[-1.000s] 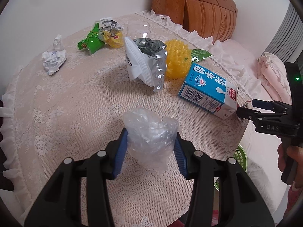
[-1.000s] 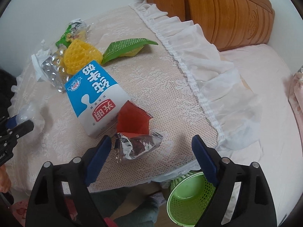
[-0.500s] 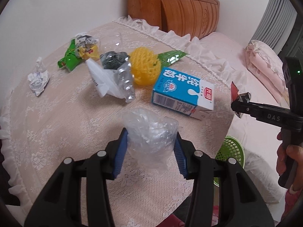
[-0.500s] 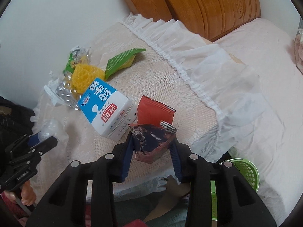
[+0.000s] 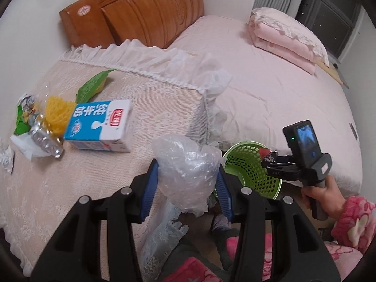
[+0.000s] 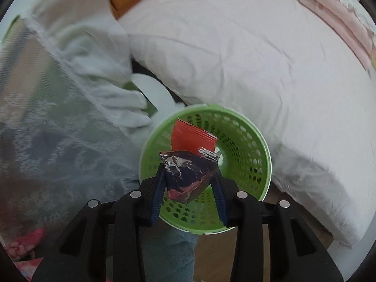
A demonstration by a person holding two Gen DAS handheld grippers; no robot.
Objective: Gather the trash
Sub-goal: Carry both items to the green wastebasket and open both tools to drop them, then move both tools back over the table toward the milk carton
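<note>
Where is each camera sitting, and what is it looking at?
Left wrist: rides the left gripper, which is clamped on a crumpled clear plastic bag, looking across the lace-covered table; a hand in a pink sleeve shows.
Right wrist: rides the right gripper, which grips a red foil wrapper, looking straight down.
Shared: the round green plastic basket, also seen at.

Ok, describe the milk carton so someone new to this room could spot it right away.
Start at the lace-covered table beside the pink bed. The milk carton lies on its side near the table's front edge. It's the only box there, blue and white with a red label, beside crumpled wrappers.
</note>
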